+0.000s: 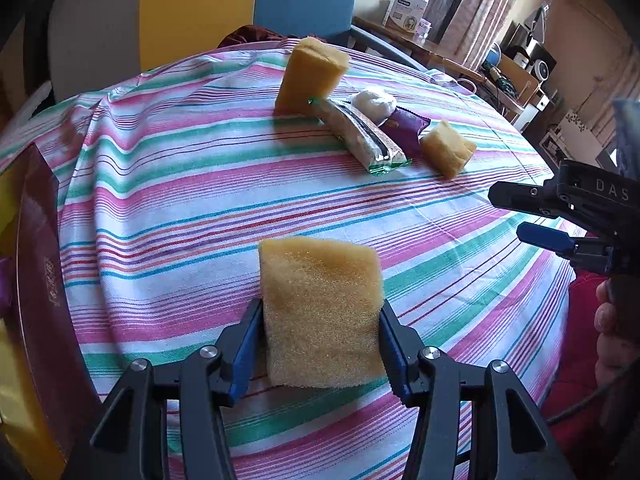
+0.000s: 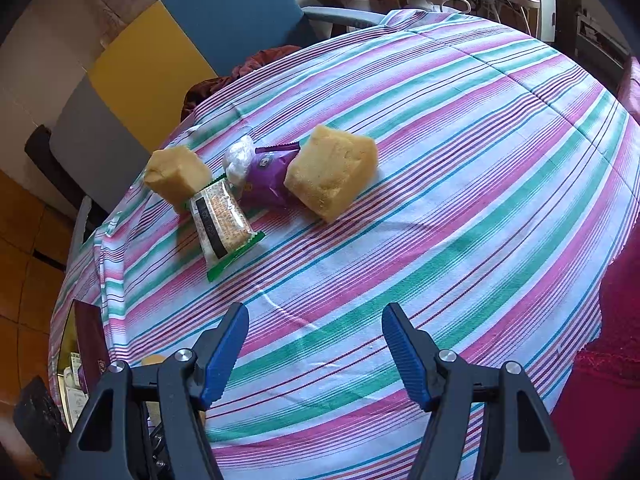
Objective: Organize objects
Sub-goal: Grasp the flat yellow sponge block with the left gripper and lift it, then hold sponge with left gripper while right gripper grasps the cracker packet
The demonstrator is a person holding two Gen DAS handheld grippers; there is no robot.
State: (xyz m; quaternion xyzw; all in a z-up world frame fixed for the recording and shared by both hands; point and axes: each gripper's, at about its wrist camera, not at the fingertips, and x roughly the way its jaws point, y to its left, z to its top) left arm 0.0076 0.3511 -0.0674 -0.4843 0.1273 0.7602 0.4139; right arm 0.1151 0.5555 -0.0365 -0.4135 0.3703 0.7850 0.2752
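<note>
Striped cotton tablecloth [image 1: 168, 184] in pink, green, blue and white covers the whole work surface; behind it stand a blue-and-yellow upholstered chair back [image 1: 256, 4] and, farther off, cluttered wooden shelves by a curtained window.

Left gripper [image 1: 320, 344] – black arms with blue ribbed pads – pinches a yellow rectangular foam sponge block [image 1: 320, 308], one pad on each of its side faces. The block's far end rests on or just above the cloth; which cannot be told.

Right gripper [image 2: 316, 354], seen from its own camera, has its jaws spread with only cloth between them. In the left view it enters from the right edge, carried by a person's hand [image 1: 612, 332].

Loose group at the far part of the cloth:
- tall yellow foam sponge block standing on end [image 1: 310, 76];
- clear cracker packet with green sealed ends [image 1: 360, 136], its far end just beside the tall block's base;
- white crumpled plastic-wrapped lump [image 1: 374, 104], behind the packet;
- purple foil snack pouch [image 1: 406, 130], between the packet and the next item;
- small yellow foam sponge cube [image 1: 448, 148], touching the pouch in the right view.

Dark maroon cardboard box flap [image 1: 44, 264] stands at the left edge of the table.
</note>
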